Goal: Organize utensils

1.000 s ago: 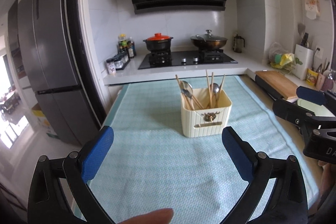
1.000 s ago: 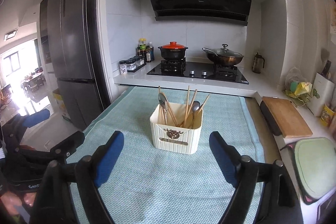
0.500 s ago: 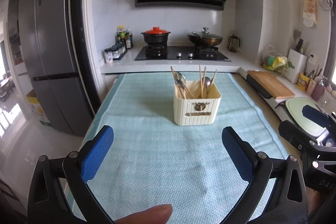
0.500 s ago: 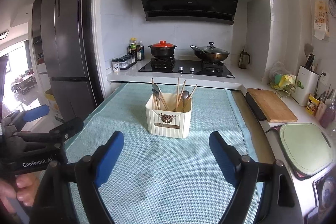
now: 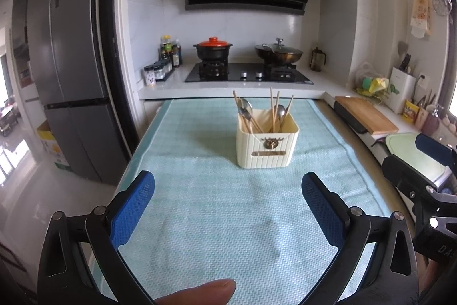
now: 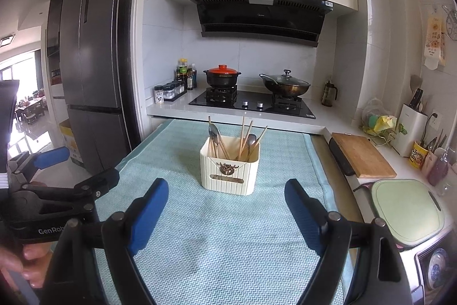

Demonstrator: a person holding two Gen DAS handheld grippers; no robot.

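Observation:
A cream ribbed utensil holder (image 5: 267, 146) stands upright on the teal cloth (image 5: 222, 205); it also shows in the right wrist view (image 6: 229, 173). Wooden chopsticks (image 5: 272, 110) and metal spoons (image 5: 246, 112) stand in it in two compartments. My left gripper (image 5: 228, 203) is open and empty, well short of the holder. My right gripper (image 6: 225, 207) is open and empty, also short of the holder. Each gripper shows at the edge of the other's view: the right one in the left wrist view (image 5: 422, 176), the left one in the right wrist view (image 6: 57, 185).
A hob (image 5: 248, 73) with a red-lidded pot (image 5: 212, 47) and a wok (image 5: 278, 53) sits behind the table. A wooden cutting board (image 6: 362, 153) and a green-lidded appliance (image 6: 408, 207) lie on the right counter. A grey fridge (image 5: 68, 82) stands at the left.
Both grippers have pulled back and risen away from the holder, which looks smaller and farther. Both stay open and empty.

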